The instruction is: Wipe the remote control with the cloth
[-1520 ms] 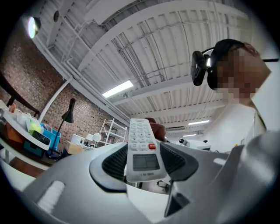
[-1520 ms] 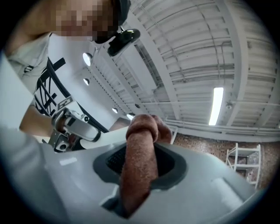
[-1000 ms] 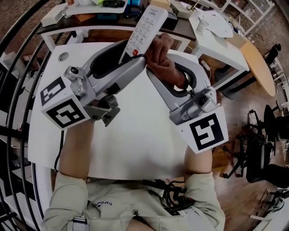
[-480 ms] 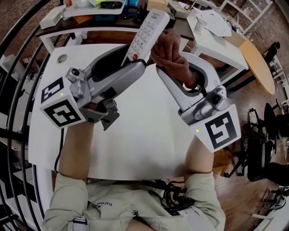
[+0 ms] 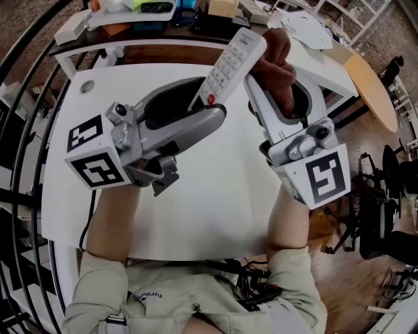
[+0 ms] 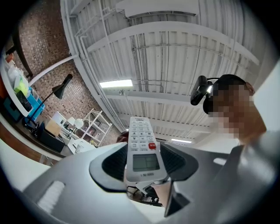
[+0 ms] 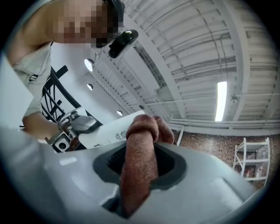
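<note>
Room: a white worktop (image 5: 196,196) lies below both raised arms, with a cluttered desk (image 5: 137,10) past its far edge. The gripper views show a ribbed ceiling with strip lights.
Remote control: the remote control (image 5: 232,65) is held up in the air, well clear of the worktop. Its key side faces the person, and most of its length sticks out free.
Left tongs: the left tongs (image 5: 210,107) are clamped on the display end of the remote, with the pads on its two long edges.
Cloth: the brown cloth (image 5: 277,62) is bunched into a roll. Its top wad pokes past the tips just beside the upper half of the remote, on its back and right side. Whether they touch I cannot tell.
Right tongs: the right tongs (image 5: 268,81) are closed on the roll of cloth.
Risk, leverage: the grip sits at one end only, so a firm wipe near the far end would likely pivot the remote in the pads or work it loose. It would then drop onto the worktop.
Risk, cloth: drag along the casing could tug the narrow roll out of its grip.
Risk, contact: little cloth shows past the tips, so a hard tip may scrape the plastic.
Risk, coverage: the cloth is on the back, so the key side may go unwiped unless one wrist turns.
</note>
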